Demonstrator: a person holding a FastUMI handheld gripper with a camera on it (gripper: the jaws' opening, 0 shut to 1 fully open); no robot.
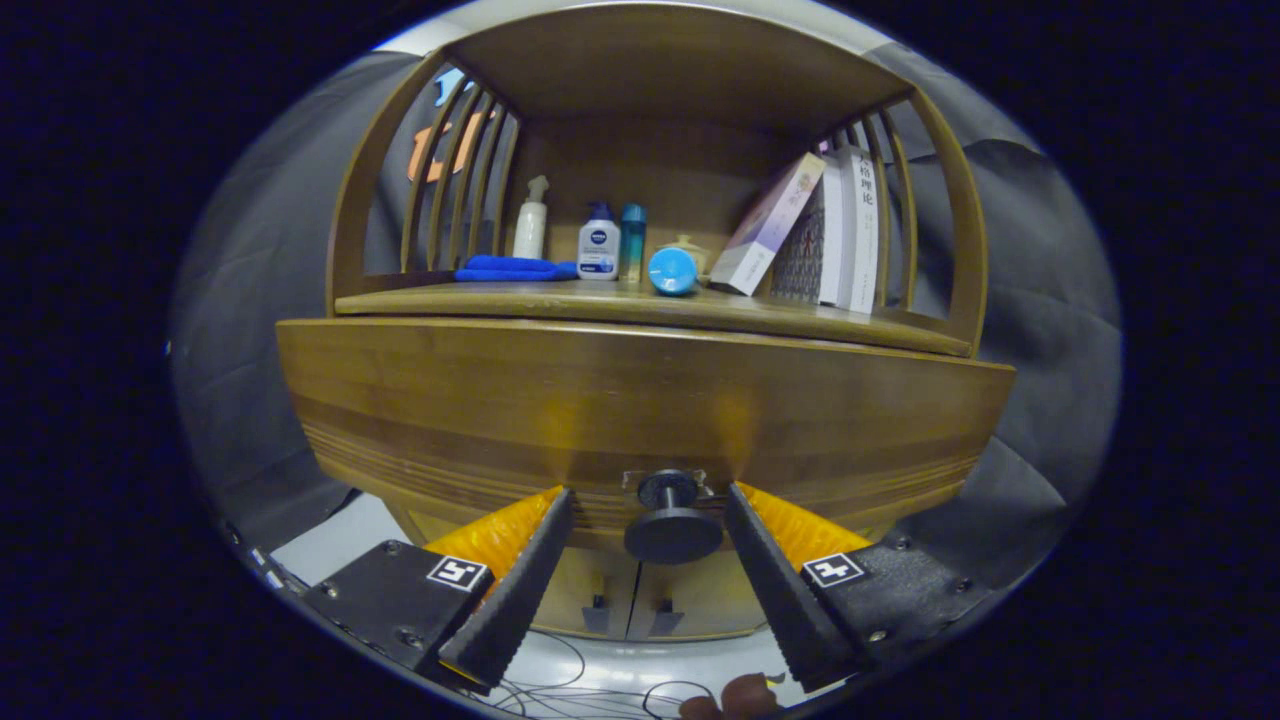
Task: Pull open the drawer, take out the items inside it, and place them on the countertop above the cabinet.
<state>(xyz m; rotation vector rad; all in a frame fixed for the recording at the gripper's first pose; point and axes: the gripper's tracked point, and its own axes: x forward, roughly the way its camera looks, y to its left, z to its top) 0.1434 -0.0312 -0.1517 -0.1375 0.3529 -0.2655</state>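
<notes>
Two fingers (pixel 520 580) spread wide, one to each side of the drawer knob (pixel 672 520), neither touching it; gripper (pixel 648 495) open and holding nothing. Knob dark, round, on a short stem, sitting between the fingertips at the lower middle of the drawer front (pixel 640 400). Drawer closed, its wooden face flush across the cabinet (pixel 620 590); contents hidden. Below the drawer, two cabinet doors meeting at a centre seam, each with a small dark handle near the seam. Above the drawer, the countertop (pixel 640 305), roofed by a shelf and fenced by curved wooden slats on both sides. On the countertop, from left: a folded blue cloth (pixel 515 268); behind it a white pump bottle (pixel 531 220); a white bottle with a dark blue cap (pixel 598 243); a slim teal bottle (pixel 632 242) just beside it; a round blue lid or jar (pixel 672 270) facing forward, near the front edge; a pale small object behind that, too hidden to tell. To the right, books (pixel 840 235), one leaning left against the upright ones. Under the cabinet, pale floor with thin dark cables (pixel 560 690). At the bottom, between the fingers, a fingertip of the person's hand (pixel 735 700).
</notes>
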